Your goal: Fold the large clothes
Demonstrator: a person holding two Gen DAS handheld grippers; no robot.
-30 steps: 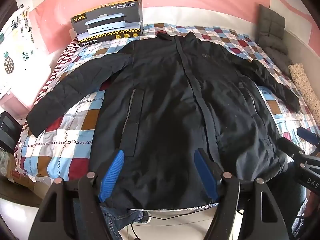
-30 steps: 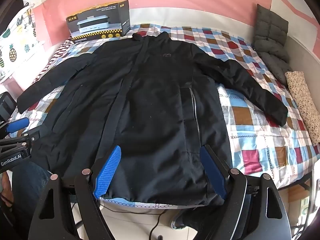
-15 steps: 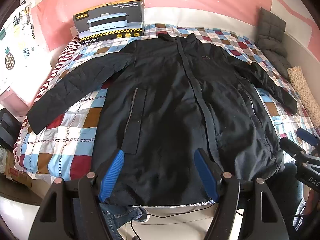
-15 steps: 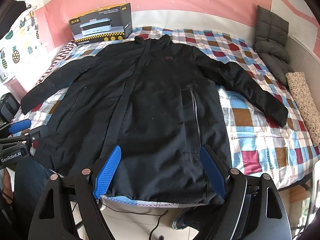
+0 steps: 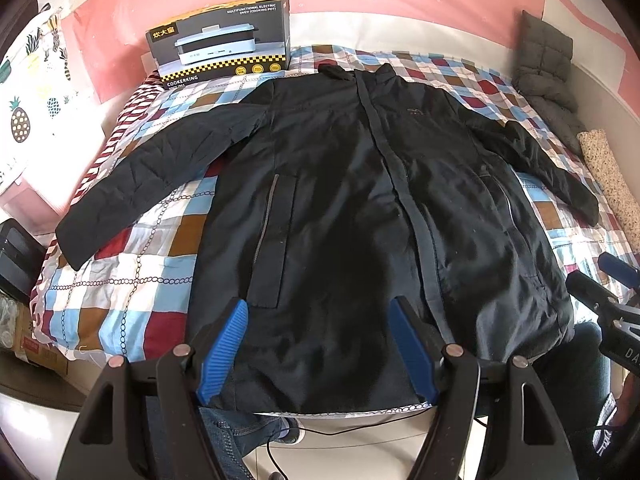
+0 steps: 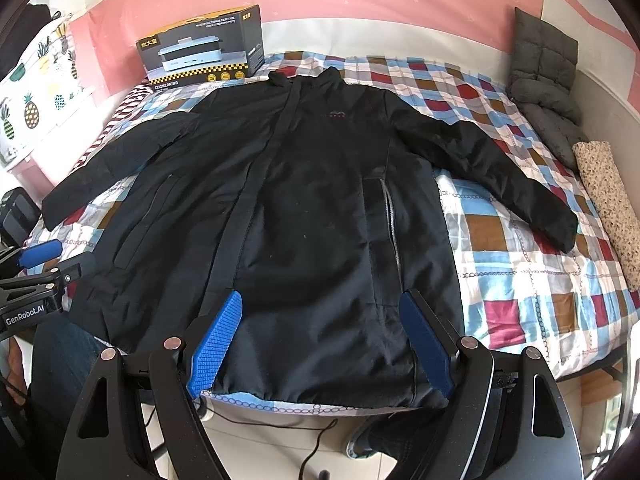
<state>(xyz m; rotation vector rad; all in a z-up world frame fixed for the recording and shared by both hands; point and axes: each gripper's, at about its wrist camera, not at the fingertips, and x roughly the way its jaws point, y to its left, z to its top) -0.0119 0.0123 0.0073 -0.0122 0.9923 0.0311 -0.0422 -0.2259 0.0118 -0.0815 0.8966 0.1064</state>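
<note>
A long black padded coat (image 5: 360,208) lies flat and face up on the bed, collar at the far end, both sleeves spread outwards; it also shows in the right wrist view (image 6: 312,208). My left gripper (image 5: 318,308) is open and empty, hovering above the coat's hem near the left pocket. My right gripper (image 6: 322,300) is open and empty, above the hem near the right pocket. The right gripper also shows at the right edge of the left wrist view (image 5: 600,280), and the left gripper at the left edge of the right wrist view (image 6: 52,260).
A checked quilt (image 6: 520,272) covers the bed. A cooker box (image 5: 220,44) stands at the head of the bed. A grey cushion (image 6: 544,80) and a speckled roll (image 6: 608,200) lie along the right wall. A cable (image 6: 312,440) trails on the floor.
Both grippers have drawn back and risen slightly, so the coat sits a little lower and further off in both views. The coat has not moved. Both grippers stay open.
</note>
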